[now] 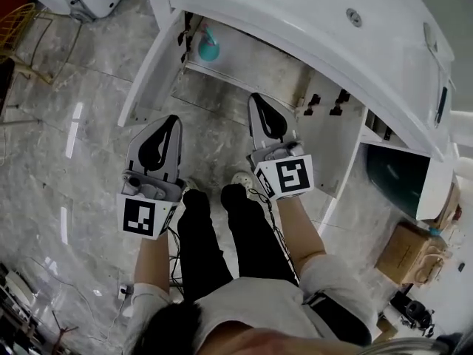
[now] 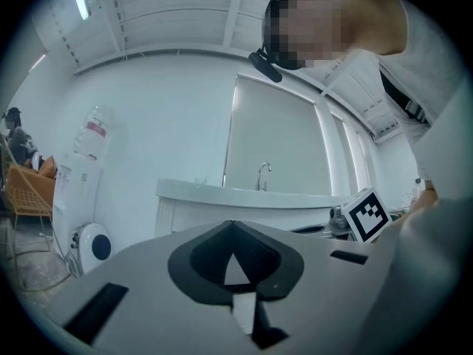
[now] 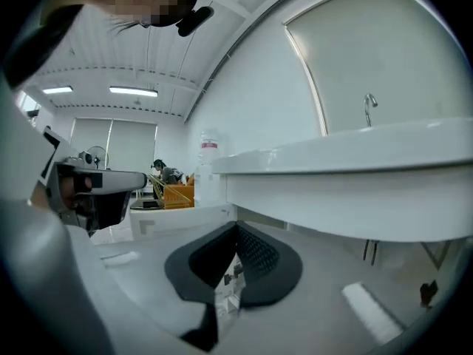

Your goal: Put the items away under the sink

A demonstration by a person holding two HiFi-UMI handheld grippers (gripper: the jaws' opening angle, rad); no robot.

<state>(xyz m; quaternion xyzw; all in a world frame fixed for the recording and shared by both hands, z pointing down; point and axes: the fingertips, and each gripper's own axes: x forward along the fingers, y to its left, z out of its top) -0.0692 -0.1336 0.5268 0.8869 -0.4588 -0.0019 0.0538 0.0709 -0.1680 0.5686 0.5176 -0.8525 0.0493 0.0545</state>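
both my grippers are empty — the left gripper (image 1: 172, 120) and the right gripper (image 1: 256, 97) each have their jaws pressed together with nothing between them, held about level in front of the open cabinet (image 1: 244, 69). the one item i can make out, a teal bottle (image 1: 209, 46), stands at the back left corner of the cabinet floor, so i judge it stowed. the left door (image 1: 150, 69) swings wide; the counter (image 1: 295, 21) overhangs above — plenty of room to back out.
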